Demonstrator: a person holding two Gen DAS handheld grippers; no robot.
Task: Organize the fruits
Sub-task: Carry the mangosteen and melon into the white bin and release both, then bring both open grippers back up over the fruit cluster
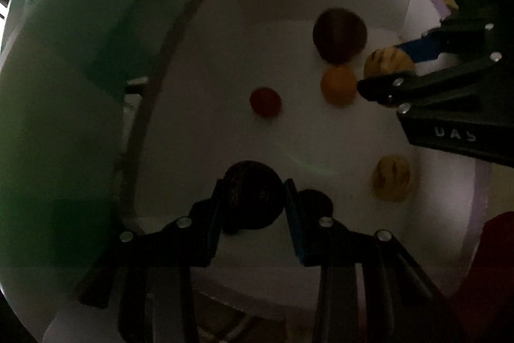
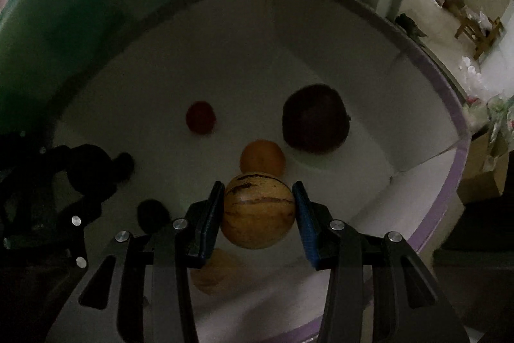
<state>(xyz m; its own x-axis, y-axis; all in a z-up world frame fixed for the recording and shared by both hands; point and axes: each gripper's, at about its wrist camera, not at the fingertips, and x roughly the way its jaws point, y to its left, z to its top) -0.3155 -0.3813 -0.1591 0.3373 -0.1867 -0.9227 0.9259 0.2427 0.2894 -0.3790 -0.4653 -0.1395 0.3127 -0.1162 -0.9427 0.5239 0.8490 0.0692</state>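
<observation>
Over a white box (image 1: pixel 199 31), the left claw (image 1: pixel 253 198) pinches a dark fruit (image 1: pixel 250 198), with a smaller dark one (image 1: pixel 316 203) just right of its fingers. At right, the right claw (image 2: pixel 258 208) pinches a striped melon (image 2: pixel 258 209), an orange (image 2: pixel 262 158) just beyond its tips and another melon (image 2: pixel 213 275) below it. Both loads hang above the box floor, so each release looks like a straight drop down.

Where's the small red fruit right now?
The small red fruit lies alone on the white box floor, toward the far-left in the right wrist view, left of the large dark fruit and up-left of the orange fruit.
</observation>
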